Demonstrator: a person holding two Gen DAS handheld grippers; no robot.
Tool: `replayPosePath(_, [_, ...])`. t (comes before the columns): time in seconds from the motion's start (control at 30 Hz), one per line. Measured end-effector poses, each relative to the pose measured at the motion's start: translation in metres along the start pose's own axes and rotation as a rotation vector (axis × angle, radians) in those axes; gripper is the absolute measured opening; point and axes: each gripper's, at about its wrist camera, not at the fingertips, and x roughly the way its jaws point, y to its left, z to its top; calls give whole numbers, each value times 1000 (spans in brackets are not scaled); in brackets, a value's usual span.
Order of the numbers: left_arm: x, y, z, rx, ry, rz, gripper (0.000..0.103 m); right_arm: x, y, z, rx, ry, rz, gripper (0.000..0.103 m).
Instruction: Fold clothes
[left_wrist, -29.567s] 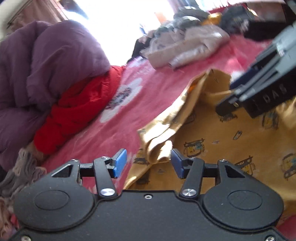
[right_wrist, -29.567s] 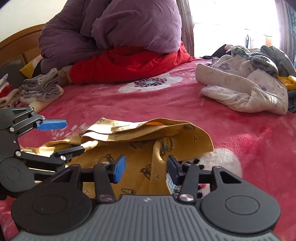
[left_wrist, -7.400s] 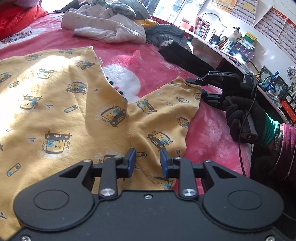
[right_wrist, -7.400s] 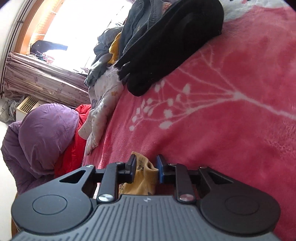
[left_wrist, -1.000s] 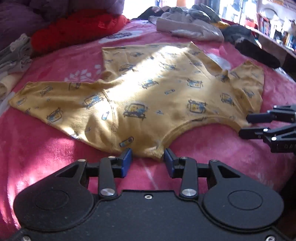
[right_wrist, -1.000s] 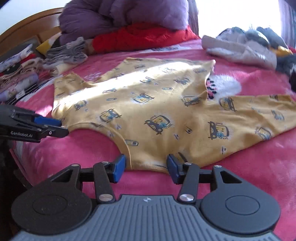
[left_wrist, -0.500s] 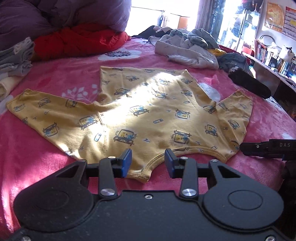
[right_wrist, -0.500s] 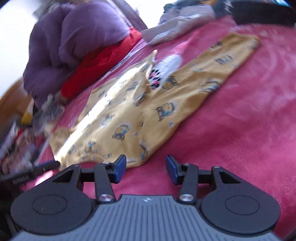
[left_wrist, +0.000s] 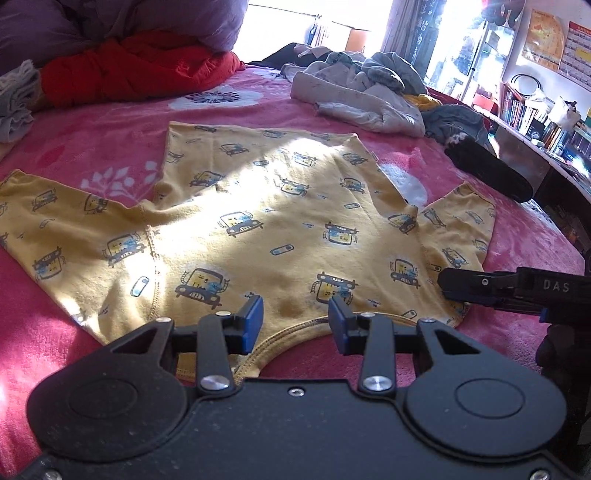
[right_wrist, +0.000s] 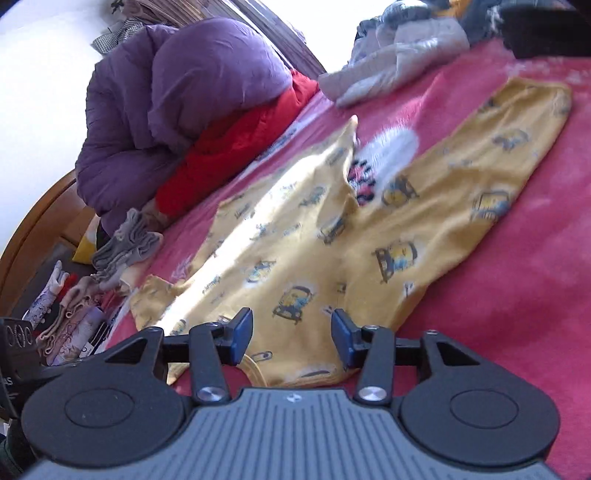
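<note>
A yellow long-sleeved shirt (left_wrist: 258, 206) printed with little cars lies spread flat on the pink blanket (left_wrist: 110, 140), both sleeves out to the sides. My left gripper (left_wrist: 295, 322) hovers open over its curved neckline, with nothing pinched between the blue pads. Seen edge-on in the left wrist view, my right gripper (left_wrist: 480, 286) reaches in over the shirt's right shoulder. In the tilted right wrist view the right gripper (right_wrist: 291, 332) stands open above the near edge of the shirt (right_wrist: 332, 229), by that sleeve.
A heap of unfolded clothes (left_wrist: 369, 96) and a black garment (left_wrist: 487, 170) lie at the far right of the bed. A purple duvet (right_wrist: 177, 96) on red bedding (left_wrist: 129, 70) fills the far left. Folded clothes (right_wrist: 125, 240) sit by the headboard. A book-filled desk (left_wrist: 535, 122) borders the right.
The left gripper has advanced from the shirt's near edge to over the neckline. The right gripper has rolled, tilting its view, and shifted over the shoulder by the right sleeve.
</note>
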Motion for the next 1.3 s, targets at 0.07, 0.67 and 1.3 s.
replayPosePath(0.07, [2,0,0,-2,4,-2,37,0,-9,4,37,-21,-46,38])
replayPosePath(0.67, [-12,-79,-27,522,-112,-93,37,-53,-32,28,109,-180,-200,55])
replayPosePath(1.3, [31,-137,-68,912,-25,14,1,-55,-167,101,541,-331,-253,51])
